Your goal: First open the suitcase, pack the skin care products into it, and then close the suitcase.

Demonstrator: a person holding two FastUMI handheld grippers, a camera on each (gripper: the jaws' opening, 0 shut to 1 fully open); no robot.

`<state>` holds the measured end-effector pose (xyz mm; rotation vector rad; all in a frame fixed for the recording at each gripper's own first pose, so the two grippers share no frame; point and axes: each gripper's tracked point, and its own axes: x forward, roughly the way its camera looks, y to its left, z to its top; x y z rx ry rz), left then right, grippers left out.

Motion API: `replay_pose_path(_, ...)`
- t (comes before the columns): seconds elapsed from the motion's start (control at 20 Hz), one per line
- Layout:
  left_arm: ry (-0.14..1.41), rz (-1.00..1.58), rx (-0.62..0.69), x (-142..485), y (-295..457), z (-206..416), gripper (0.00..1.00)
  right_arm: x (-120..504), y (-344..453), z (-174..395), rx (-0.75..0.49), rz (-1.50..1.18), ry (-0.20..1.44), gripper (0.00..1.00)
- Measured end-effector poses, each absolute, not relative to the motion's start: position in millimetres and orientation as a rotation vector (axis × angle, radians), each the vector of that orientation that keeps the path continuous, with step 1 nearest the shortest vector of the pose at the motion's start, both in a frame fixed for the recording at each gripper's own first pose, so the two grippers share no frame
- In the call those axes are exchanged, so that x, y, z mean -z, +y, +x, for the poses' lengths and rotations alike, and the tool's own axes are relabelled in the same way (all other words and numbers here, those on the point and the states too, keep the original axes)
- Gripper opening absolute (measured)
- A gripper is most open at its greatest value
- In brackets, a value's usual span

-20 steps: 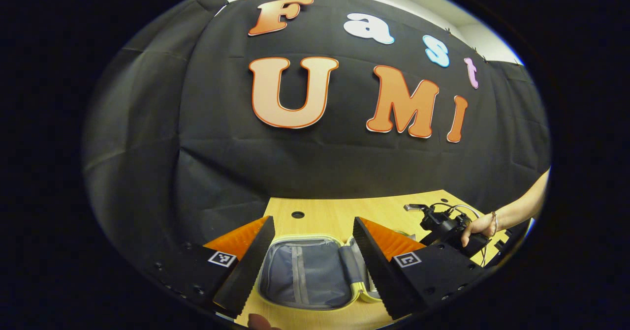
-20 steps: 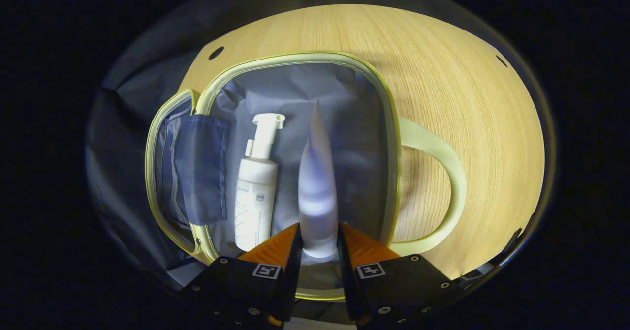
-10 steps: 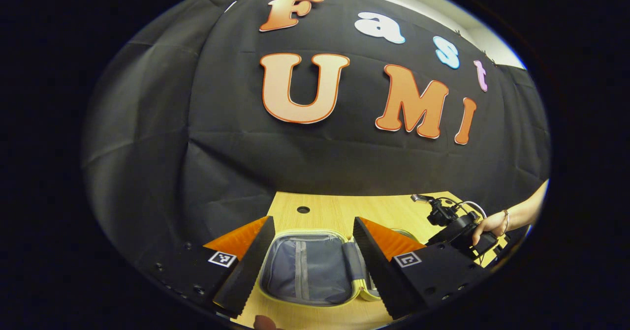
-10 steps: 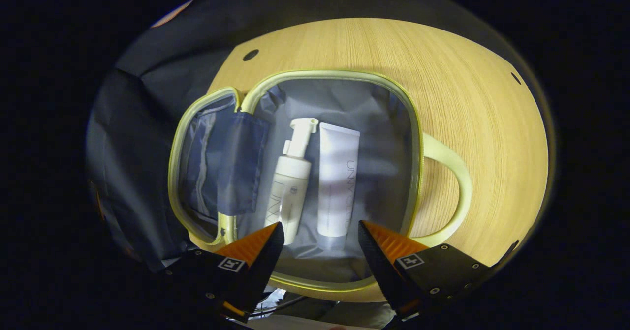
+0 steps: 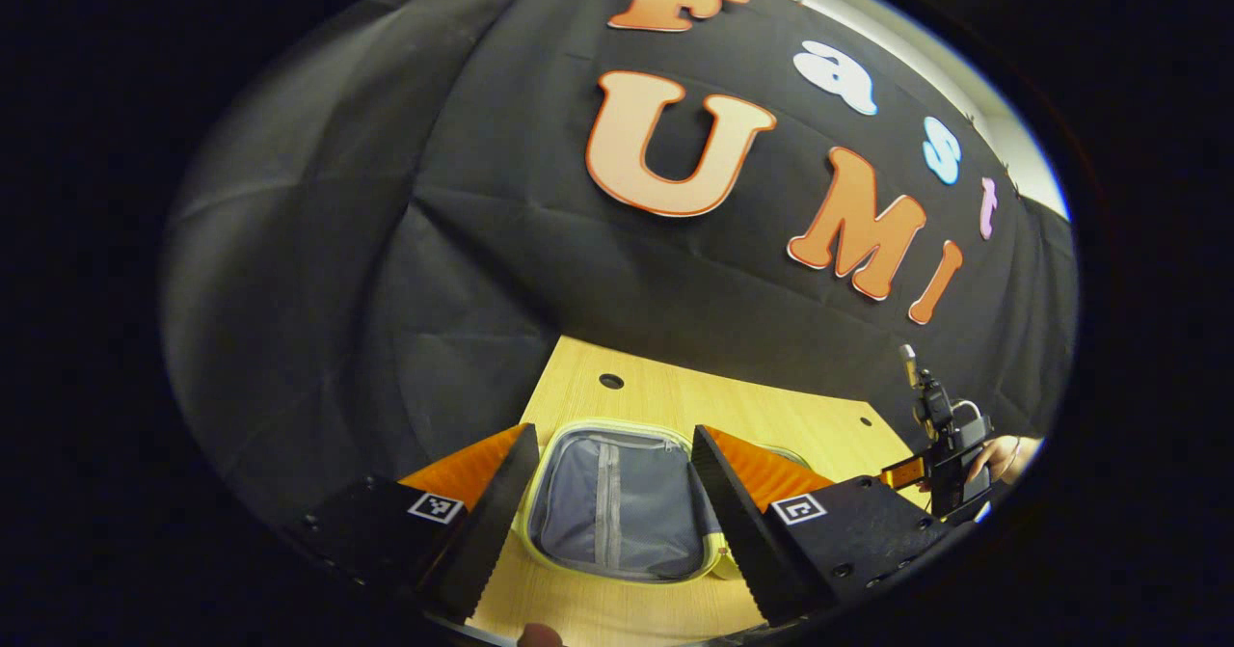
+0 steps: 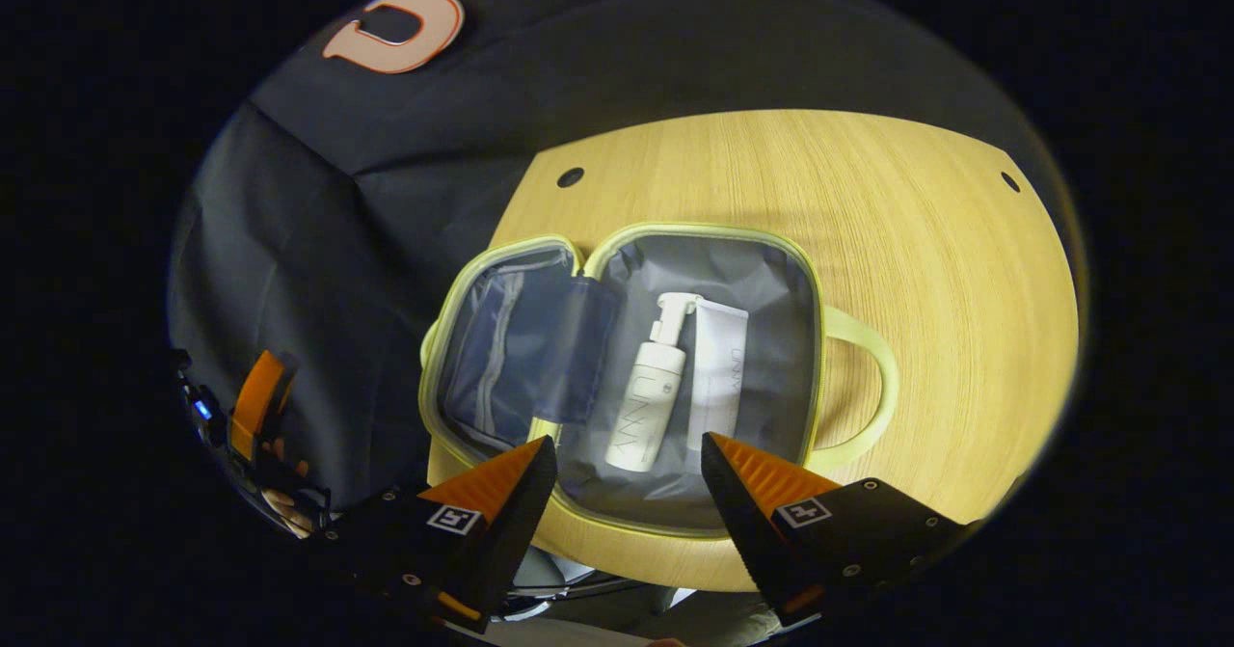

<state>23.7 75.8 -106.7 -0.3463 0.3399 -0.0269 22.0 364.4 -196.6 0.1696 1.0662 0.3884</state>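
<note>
Suitcase [image 6: 627, 377] lies open at centre frame on the table [image 6: 868, 203], pump bottle [image 6: 648, 396] and tube [image 6: 718, 377] side by side inside. Right gripper [image 6: 627, 478] and left gripper [image 5: 607, 478] both gape, empty. Risk: the lid [image 5: 617, 507] catching on the bottle's pump head on closing.

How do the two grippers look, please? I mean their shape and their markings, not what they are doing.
Each gripper, left gripper and right gripper, has two wedge-shaped fingers with ridged inner faces on black blocks. Each block carries screws and a small square black-and-white marker. The right gripper, seen from the left gripper view, carries cables.
</note>
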Motion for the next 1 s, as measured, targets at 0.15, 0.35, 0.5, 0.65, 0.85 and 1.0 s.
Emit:
replay_pose_path(0.15, 0.370, -0.475, 0.059, 133.7, 107.7, 32.0, 0.98, 180.5, 371.6, 12.2, -0.409, 0.153, 0.987, 0.95)
replay_pose_path(0.35, 0.411, -0.626, 0.086, 185.8, 141.5, 55.8, 0.98, 172.0, 369.7, 1.0, -0.387, 0.133, 0.924, 0.96)
replay_pose_path(0.5, 0.491, -0.699, 0.126, 240.2, 151.7, 78.2, 0.98, 164.7, 363.7, -2.3, -0.359, 0.162, 0.894, 0.96)
replay_pose_path(0.65, 0.629, -0.718, 0.134, 303.3, 162.3, 101.2, 0.98, 157.9, 352.5, -3.1, -0.320, 0.166, 0.872, 0.96)
replay_pose_path(0.85, 0.762, -0.697, 0.147, 356.0, 159.6, 120.6, 0.99, 158.9, 338.8, -7.7, -0.274, 0.172, 0.866, 0.95)
replay_pose_path(1.0, 0.776, -0.741, 0.198, 362.8, 143.3, 133.2, 0.95, 160.8, 332.7, -8.8, -0.248, 0.188, 0.862, 0.96)
